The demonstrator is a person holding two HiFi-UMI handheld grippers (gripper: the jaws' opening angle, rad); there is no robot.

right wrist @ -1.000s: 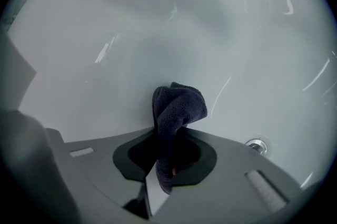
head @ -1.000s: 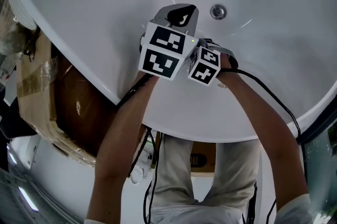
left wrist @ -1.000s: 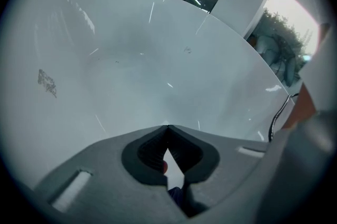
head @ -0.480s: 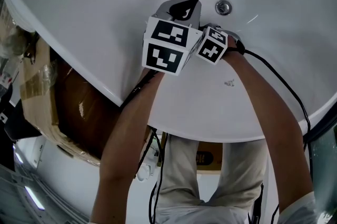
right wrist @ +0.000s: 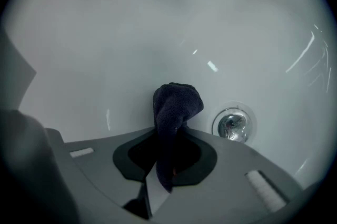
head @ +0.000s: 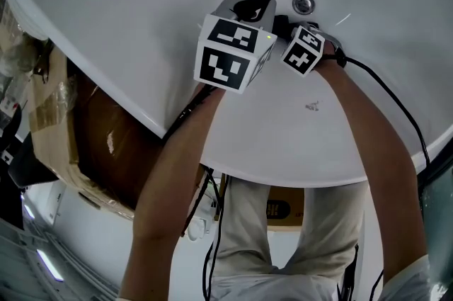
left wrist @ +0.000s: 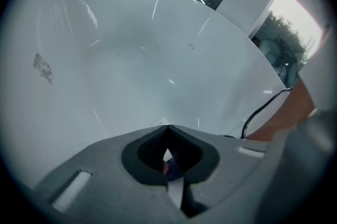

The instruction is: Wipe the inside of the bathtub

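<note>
Right gripper (right wrist: 169,136) clamps a dark cloth (right wrist: 176,104), bunched end poking straight ahead at the bathtub (head: 127,23) wall, drain (right wrist: 231,125) just right of it in the right gripper view; left gripper (left wrist: 167,130), jaws pressed together, hangs alongside, farther from the drain.

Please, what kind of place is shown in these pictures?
Probably a bathroom still being fitted, or a storeroom: a white bathtub, its round chrome fitting, and cardboard packaging beside it. The right tongs hold a dark cloth.

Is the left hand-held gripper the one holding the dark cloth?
No, the dark cloth is pinched between the jaws of the right hand-held gripper.
</note>
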